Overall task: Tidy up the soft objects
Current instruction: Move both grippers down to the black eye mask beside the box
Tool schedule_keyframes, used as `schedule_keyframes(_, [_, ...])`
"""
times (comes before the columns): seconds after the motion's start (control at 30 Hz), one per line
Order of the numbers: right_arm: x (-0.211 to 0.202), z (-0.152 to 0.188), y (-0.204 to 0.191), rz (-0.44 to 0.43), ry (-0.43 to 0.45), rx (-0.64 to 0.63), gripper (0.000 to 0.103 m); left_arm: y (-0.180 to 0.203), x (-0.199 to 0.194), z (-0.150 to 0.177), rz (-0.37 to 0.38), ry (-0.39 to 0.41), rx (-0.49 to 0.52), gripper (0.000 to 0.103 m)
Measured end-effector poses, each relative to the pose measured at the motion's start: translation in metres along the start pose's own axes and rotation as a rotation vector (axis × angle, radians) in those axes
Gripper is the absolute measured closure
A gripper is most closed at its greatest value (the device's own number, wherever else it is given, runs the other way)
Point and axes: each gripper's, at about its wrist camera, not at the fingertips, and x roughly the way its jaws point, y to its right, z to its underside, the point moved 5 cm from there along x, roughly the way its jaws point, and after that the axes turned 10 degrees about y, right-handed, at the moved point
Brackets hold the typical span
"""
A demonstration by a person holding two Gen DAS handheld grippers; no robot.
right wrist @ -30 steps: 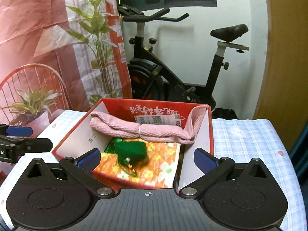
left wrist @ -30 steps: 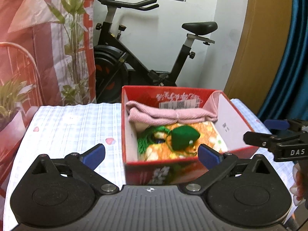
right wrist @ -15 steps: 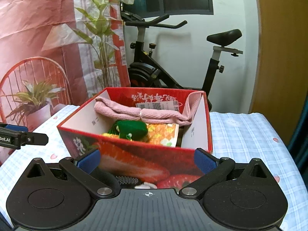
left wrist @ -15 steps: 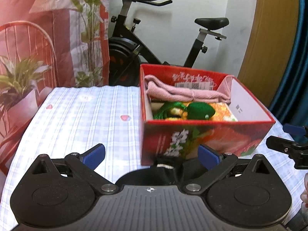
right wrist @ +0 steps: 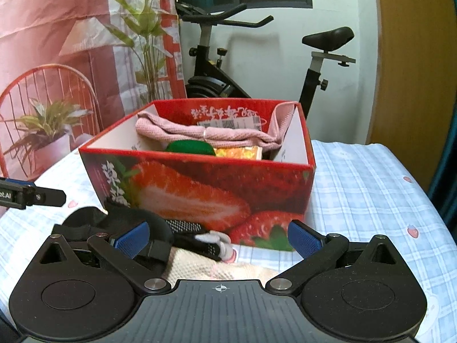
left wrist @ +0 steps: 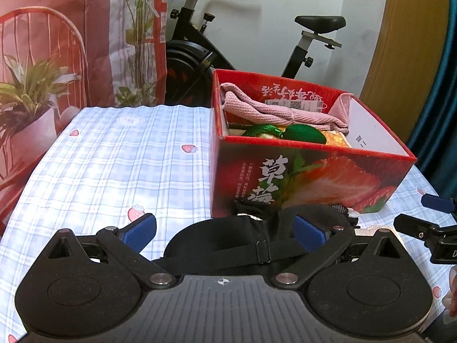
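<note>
A red strawberry-print box (left wrist: 314, 177) (right wrist: 200, 188) stands on the checked tablecloth. It holds a rolled pink towel (left wrist: 271, 111) (right wrist: 200, 134), a green pouch (left wrist: 305, 133) (right wrist: 190, 147) and an orange patterned cloth (left wrist: 337, 140) (right wrist: 238, 152). In front of the box lies a black strapped fabric item (left wrist: 228, 237) (right wrist: 94, 218). My left gripper (left wrist: 225, 231) is open, low over that item, its fingers on either side. My right gripper (right wrist: 217, 237) is open above a cream knitted cloth (right wrist: 205, 268), beside a black dotted glove-like piece (right wrist: 194, 225).
An exercise bike (left wrist: 200, 57) stands behind the table against the white wall. A potted plant (left wrist: 25, 100) and a red wire chair are at the left. The tablecloth (left wrist: 114, 157) stretches bare to the left of the box. A blue curtain hangs at the right.
Both grippers have dropped from above the box to table height in front of it. The black item and the cream cloth have come into view between the fingers.
</note>
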Motion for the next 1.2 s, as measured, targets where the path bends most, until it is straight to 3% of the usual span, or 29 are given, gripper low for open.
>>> schedule_keyframes(0.4, [0.002,0.027,0.015,0.021,-0.041,0.046,0.001,-0.003,0.000,0.018,0.012,-0.017,-0.025,0.003])
schedule_keyframes(0.77, [0.009,0.042,0.014,-0.003,-0.080,0.052,0.021,-0.010,0.014,0.035,0.012,-0.062,-0.060,0.014])
schedule_keyframes(0.93, [0.017,0.036,0.002,-0.055,-0.078,0.033,0.025,-0.029,0.023,0.037,-0.020,-0.081,-0.102,0.014])
schedule_keyframes(1.2, [0.040,0.031,-0.036,-0.169,-0.086,-0.012,0.034,-0.051,0.033,0.050,0.032,-0.108,-0.200,0.014])
